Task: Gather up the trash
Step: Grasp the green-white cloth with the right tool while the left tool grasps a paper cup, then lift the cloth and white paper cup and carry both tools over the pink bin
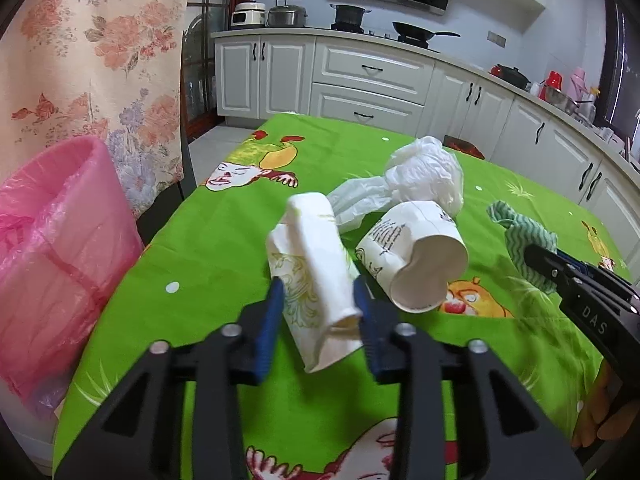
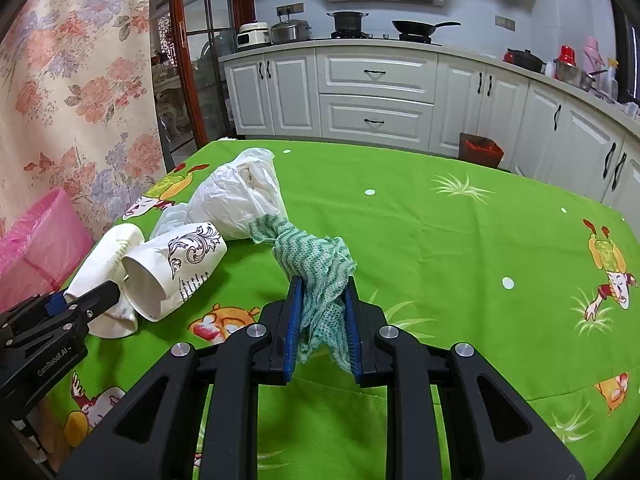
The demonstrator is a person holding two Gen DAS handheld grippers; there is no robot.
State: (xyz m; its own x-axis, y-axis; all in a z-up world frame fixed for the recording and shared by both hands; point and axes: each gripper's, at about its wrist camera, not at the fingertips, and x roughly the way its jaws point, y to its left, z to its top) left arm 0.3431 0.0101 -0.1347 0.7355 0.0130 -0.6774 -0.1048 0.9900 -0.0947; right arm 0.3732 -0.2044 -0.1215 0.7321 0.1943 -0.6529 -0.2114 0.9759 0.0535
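Note:
My left gripper point(image 1: 319, 286) is shut on a crushed white paper cup point(image 1: 316, 272) and holds it just above the green tablecloth point(image 1: 224, 232). A second paper cup point(image 1: 416, 260) with dark print lies on its side to the right, its mouth toward me. A crumpled white plastic bag point(image 1: 424, 180) lies behind it. My right gripper point(image 2: 322, 286) is shut on a green-and-white cloth point(image 2: 320, 268); the cloth also shows in the left wrist view point(image 1: 524, 236). In the right wrist view the crushed cup point(image 2: 108, 264), the printed cup point(image 2: 176, 268) and the bag point(image 2: 236, 200) lie at the left.
A bin lined with a pink bag point(image 1: 56, 248) stands off the table's left edge; it also shows in the right wrist view point(image 2: 36, 248). A floral curtain point(image 1: 92, 60) hangs behind it. White kitchen cabinets point(image 1: 360, 76) and a small red-lined bin point(image 2: 480, 150) stand beyond the table.

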